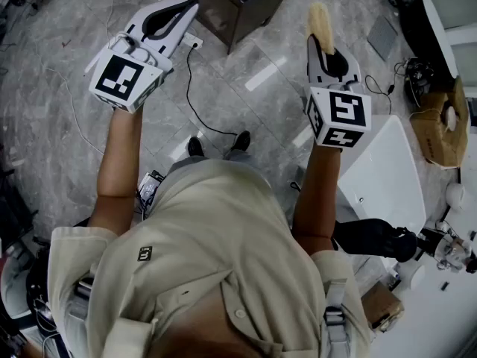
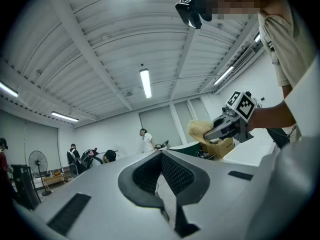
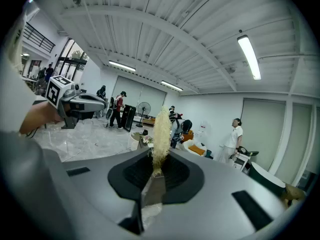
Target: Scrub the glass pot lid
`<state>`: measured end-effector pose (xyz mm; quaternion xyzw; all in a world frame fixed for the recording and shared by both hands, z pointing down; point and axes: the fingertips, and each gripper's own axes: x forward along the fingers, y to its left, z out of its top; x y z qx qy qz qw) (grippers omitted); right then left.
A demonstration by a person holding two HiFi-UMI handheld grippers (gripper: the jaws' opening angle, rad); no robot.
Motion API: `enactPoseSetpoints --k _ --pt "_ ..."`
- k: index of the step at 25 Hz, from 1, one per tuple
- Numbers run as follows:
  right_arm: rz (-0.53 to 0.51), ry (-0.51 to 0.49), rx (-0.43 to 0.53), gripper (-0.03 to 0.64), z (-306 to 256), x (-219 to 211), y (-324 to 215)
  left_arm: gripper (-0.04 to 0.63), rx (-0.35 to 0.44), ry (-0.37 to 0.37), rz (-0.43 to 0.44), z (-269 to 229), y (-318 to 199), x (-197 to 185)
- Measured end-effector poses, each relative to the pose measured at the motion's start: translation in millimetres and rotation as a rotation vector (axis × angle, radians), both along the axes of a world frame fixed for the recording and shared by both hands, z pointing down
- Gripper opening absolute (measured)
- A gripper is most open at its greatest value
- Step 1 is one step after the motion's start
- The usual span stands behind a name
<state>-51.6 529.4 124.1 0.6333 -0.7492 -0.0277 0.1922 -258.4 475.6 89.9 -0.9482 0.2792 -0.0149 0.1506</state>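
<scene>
The left hand-held gripper (image 1: 185, 8), upper left, is closed and empty. The right hand-held gripper (image 1: 326, 48), upper right, clamps a yellow sponge (image 1: 320, 21).

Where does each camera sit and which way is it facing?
Head view: on the head, aimed steeply down at the floor; shirt, forearms, left gripper, right gripper.
Left gripper view: on that gripper, tilted toward the ceiling; shut empty jaws.
Right gripper view: on that gripper, facing the hall; jaws clamp a yellow sponge.
Shared: each gripper view sees the other gripper.
</scene>
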Motion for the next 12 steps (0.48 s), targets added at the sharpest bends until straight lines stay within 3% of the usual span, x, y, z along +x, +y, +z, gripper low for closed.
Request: enactPoseSetpoints --k 12 --pt "0.014 0.002 -0.009 0.048 6.2 -21.4 -6.2 0.014 -0.005 -0.002 0.013 5.8 -8.9 -20.5"
